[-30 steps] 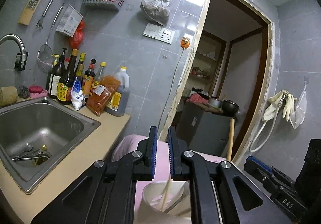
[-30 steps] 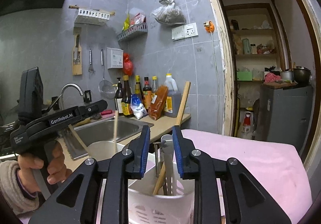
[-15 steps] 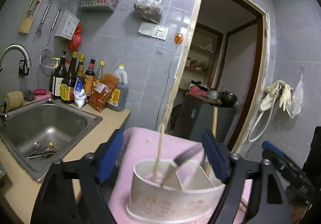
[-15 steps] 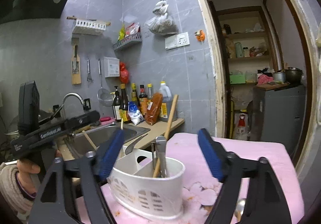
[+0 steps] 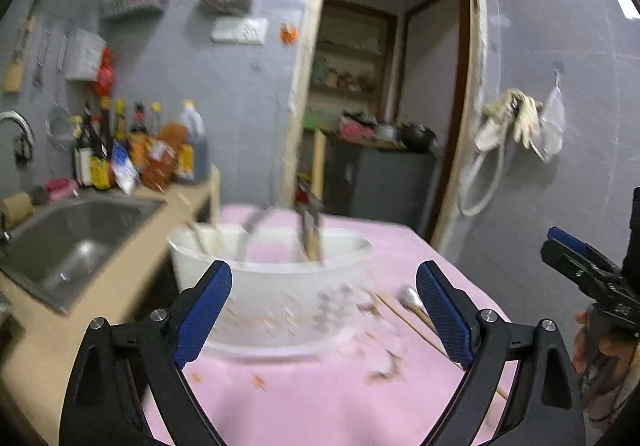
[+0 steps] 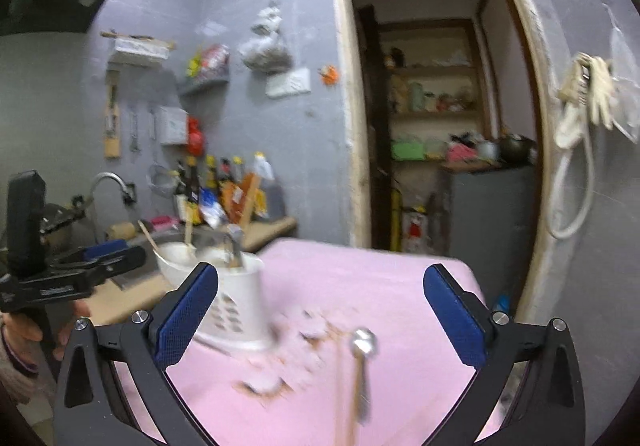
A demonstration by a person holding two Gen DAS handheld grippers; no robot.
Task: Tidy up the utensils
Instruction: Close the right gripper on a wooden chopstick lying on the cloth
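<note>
— Grippers?
— I had the left gripper (image 5: 324,306) and the right gripper (image 6: 320,310) both opening wide, nothing between them.
— Utensils?
— A spoon (image 6: 362,350) lay near; the white utensil caddy (image 5: 272,286) stood beyond at twelve o'clock.

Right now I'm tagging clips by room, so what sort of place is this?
Most likely a small home kitchen: a stainless steel sink set in a tan counter, dark sauce bottles against the grey tiled wall, and a white plastic utensil caddy on a pink-covered table.
</note>
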